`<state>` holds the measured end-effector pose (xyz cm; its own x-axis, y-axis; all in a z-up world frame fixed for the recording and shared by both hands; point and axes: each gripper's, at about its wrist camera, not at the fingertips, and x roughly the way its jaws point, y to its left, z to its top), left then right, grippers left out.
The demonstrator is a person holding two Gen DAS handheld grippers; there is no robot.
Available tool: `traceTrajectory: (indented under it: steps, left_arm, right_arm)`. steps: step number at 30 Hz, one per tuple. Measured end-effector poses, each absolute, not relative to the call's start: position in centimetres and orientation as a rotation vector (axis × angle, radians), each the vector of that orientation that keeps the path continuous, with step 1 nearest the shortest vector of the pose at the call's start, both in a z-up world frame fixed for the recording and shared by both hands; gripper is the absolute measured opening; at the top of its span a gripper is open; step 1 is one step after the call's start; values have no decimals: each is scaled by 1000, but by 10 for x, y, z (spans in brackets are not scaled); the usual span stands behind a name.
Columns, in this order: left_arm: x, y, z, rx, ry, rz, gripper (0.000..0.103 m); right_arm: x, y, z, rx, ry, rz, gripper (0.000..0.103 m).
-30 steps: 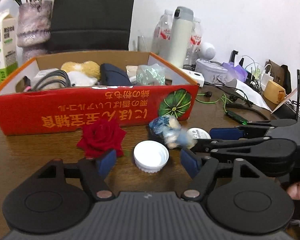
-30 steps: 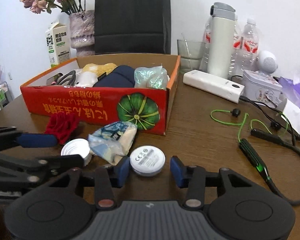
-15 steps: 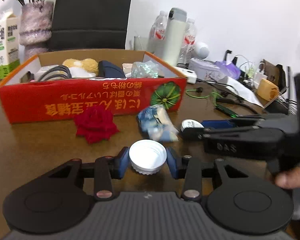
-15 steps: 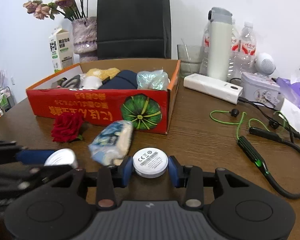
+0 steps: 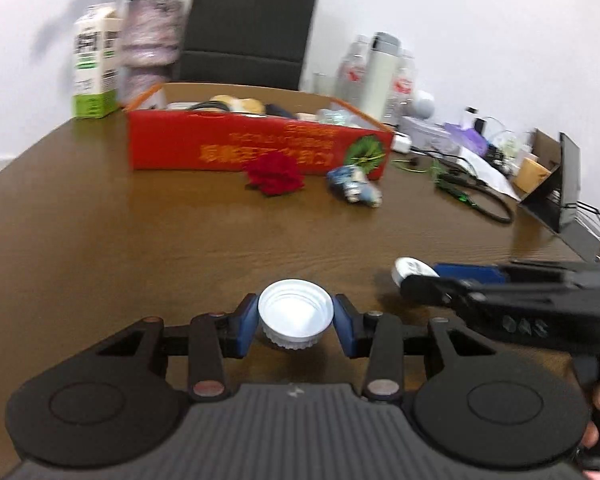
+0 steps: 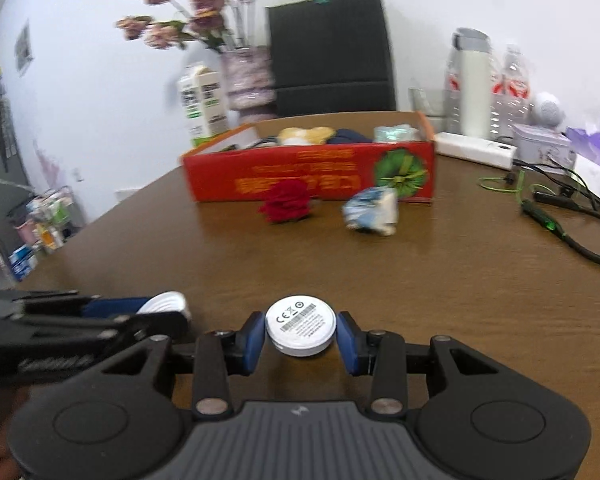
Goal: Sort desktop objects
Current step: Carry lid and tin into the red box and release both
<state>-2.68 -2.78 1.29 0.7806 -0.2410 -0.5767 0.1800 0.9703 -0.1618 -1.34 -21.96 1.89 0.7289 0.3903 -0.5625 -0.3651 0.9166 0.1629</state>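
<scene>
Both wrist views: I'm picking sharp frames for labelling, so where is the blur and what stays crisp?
Left wrist view: the red box, rose and milk carton smear; the white cap in the left gripper stays crisp. Right wrist view: background equally smeared, white disc label sharp in the right gripper.

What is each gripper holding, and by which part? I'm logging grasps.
Left gripper: ribbed white plastic lid, pinched across its rim. Right gripper: round white labelled disc, pinched across its edge.

One rose (image 5: 275, 176), one box (image 5: 172, 148)
</scene>
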Motion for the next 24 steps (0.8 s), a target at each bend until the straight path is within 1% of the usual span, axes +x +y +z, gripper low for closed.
traceTrajectory:
  steps: [5,11,19,24]
  left_arm:
    - [-61,-10,24,-134,600,-151,41]
    - [-82,-6,33,-133,580,-139,41]
    - [-84,-5,50,-146,525,-149,41]
    - [-66,-2,60,-159,506,-155,41]
  right_arm:
    - [-52,-205,35,-22,571,439,38]
    - [-76,-205,51,-23,521,428,38]
    - [-77,-217,62,12,488,404,38]
    - [-62,-227,69,53,467,388,38]
